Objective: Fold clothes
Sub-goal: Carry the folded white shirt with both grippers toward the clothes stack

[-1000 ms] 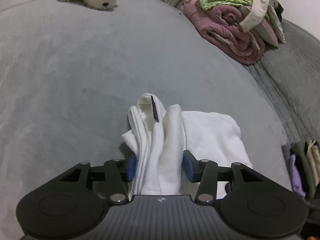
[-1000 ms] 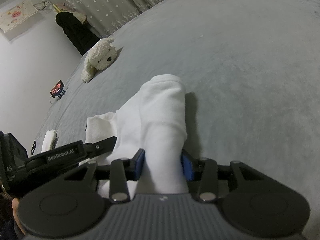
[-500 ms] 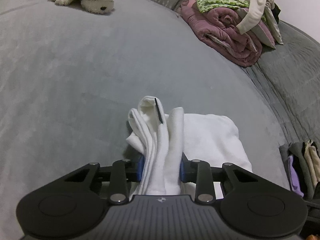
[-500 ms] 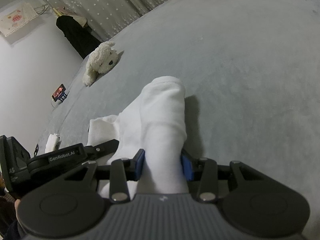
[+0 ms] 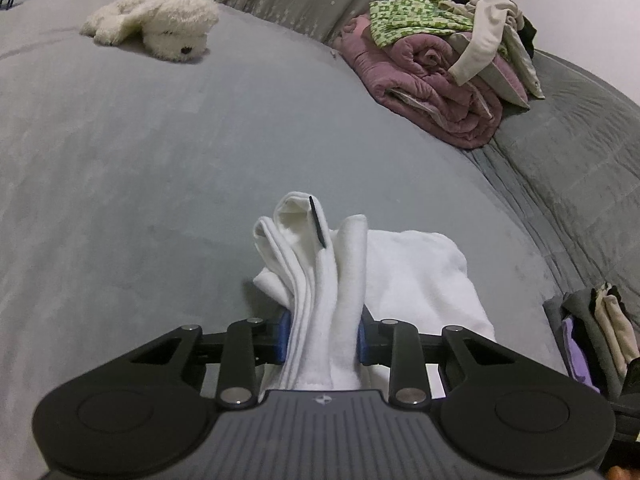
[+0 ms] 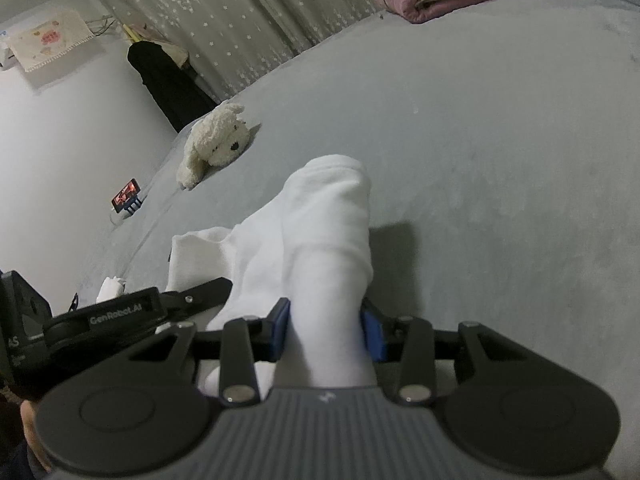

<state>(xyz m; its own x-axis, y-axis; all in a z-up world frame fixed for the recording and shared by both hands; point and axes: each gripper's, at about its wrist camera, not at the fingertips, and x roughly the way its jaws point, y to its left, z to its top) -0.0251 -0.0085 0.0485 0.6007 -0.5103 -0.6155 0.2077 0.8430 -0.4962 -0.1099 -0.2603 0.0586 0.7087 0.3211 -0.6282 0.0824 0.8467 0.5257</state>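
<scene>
Grey bed (image 5: 168,152), starred curtain (image 6: 240,20), white wall (image 6: 60,128).

Dim, flat indoor light, cool grey cast. Soft shadow right of the white garment (image 6: 328,240) in the right wrist view. Strong fisheye bending with dark vignetted corners in both views. Mild grain; centre reasonably sharp, edges softer.

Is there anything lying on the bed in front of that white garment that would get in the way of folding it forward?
Nothing visible does. Both the left gripper and right gripper already pinch the white garment, and the grey bedspread ahead is bare. The plush dog and the pile of clothes lie far off.
</scene>
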